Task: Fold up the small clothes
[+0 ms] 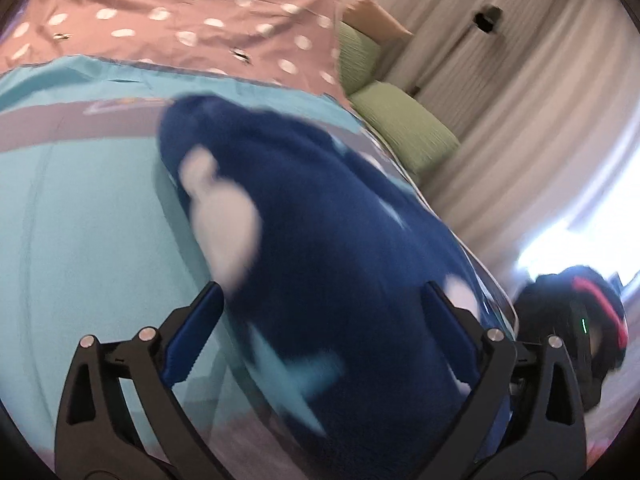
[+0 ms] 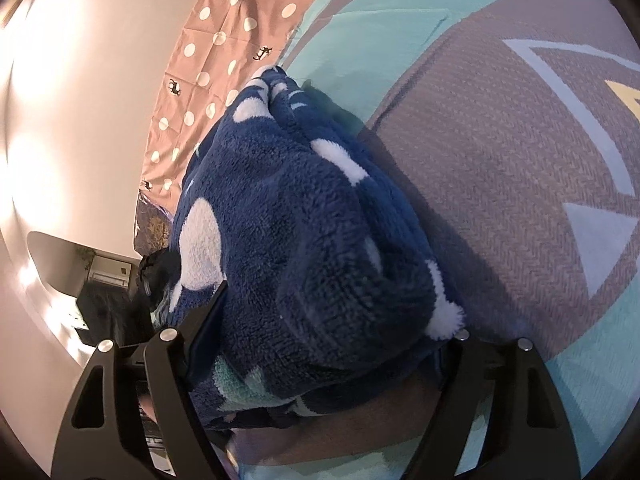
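Observation:
A fluffy dark blue garment [image 1: 320, 208] with white and light blue patches lies bunched on a teal and grey blanket [image 1: 80, 220]. My left gripper [image 1: 324, 312] is open, its jaws wide apart on either side of the garment's near end. In the right wrist view the same garment [image 2: 304, 220] fills the space between the open jaws of my right gripper [image 2: 332, 320]. The right finger's tip is hidden under the fabric. The left wrist view is blurred by motion.
A pink polka-dot sheet [image 1: 180, 20] covers the bed beyond the blanket [image 2: 500, 160]. Green cushions [image 1: 404, 128] and pale curtains [image 1: 520, 80] stand past the bed edge. My other gripper [image 1: 576, 320] shows at the right. A white wall [image 2: 80, 100] lies left.

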Demonstrator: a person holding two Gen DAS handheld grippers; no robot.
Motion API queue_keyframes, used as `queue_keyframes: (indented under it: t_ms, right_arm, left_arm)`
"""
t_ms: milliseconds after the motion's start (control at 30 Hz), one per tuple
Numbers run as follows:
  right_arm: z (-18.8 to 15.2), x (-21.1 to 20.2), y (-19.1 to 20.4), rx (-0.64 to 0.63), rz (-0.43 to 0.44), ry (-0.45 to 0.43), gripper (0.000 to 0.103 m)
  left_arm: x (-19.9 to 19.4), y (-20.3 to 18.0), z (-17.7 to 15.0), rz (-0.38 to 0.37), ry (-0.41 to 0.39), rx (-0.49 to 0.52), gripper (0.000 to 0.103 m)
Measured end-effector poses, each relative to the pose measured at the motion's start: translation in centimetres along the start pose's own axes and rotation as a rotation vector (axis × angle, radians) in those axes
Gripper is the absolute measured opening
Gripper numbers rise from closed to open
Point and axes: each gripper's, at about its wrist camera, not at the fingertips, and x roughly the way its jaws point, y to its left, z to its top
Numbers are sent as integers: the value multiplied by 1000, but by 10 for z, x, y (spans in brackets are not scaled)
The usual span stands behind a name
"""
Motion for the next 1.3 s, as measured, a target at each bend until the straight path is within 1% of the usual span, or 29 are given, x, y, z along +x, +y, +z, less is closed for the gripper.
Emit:
queue_keyframes:
  t_ms: [67, 133, 200, 267, 300, 333, 367, 400, 467, 500, 567, 667, 767, 900, 1000, 1067, 1100, 1167, 1200, 1300]
  right_arm:
    - [-2, -1, 1, -12, -6, -5, 80]
    - [-3, -2, 3, -25, -10, -15, 80]
    - [-4, -2, 5, -46, -23, -28, 80]
    - [-5, -2, 11, -85, -50, -45, 80]
    - [-5, -2, 14, -107, -67, -51, 79]
    - [-6, -2, 19, -136, -87, -60, 79]
    - [-6, -3, 25, -169, -106, -70, 75]
    - [-6, -4, 29, -199, -118, -80, 69]
    - [-10, -7, 43, -288, -150, -109, 62]
    - [-13, -9, 51, -351, -166, -127, 60]
    - [-16, -10, 57, -404, -171, -141, 58]
    - [-12, -11, 59, -423, -152, -141, 55]
    - [-6, -10, 61, -432, -136, -135, 54]
    - [-1, -7, 75, -500, -132, -144, 54]
    - [12, -3, 94, -574, -117, -156, 54]
    - [28, 3, 112, -622, -96, -155, 54]
    - [40, 8, 122, -638, -80, -149, 54]
    - [68, 25, 145, -670, -38, -127, 54]
    - [84, 35, 157, -687, -17, -117, 54]
    - [129, 72, 192, -735, 39, -73, 54]
  left_arm:
    - [11, 13, 22, 33, -6, -30, 101]
    - [30, 31, 44, 35, 29, -87, 101]
    - [55, 55, 61, 9, 99, -187, 101]
    - [74, 74, 71, -29, 143, -298, 101]
    - [83, 81, 74, -54, 149, -344, 94]
    - [86, 79, 77, -69, 136, -332, 87]
    - [85, 71, 79, -51, 118, -277, 77]
    - [81, 60, 79, -32, 99, -208, 64]
    - [67, 35, 78, 0, 51, -51, 53]
    - [59, 30, 77, 1, 35, -16, 50]
    - [47, 28, 80, -6, 16, -9, 48]
    - [28, 30, 86, -14, -6, -29, 48]
    - [12, 28, 91, 1, -29, -12, 48]
    - [-8, 26, 93, 24, -67, 4, 48]
    - [-23, 26, 106, 54, -103, 18, 48]
    - [-31, 29, 117, 85, -117, 21, 48]
    - [-35, 31, 127, 115, -127, 24, 48]
    - [-44, 38, 151, 183, -152, 25, 48]
    - [-47, 42, 160, 205, -162, 22, 48]
    - [-59, 58, 205, 326, -209, 14, 48]
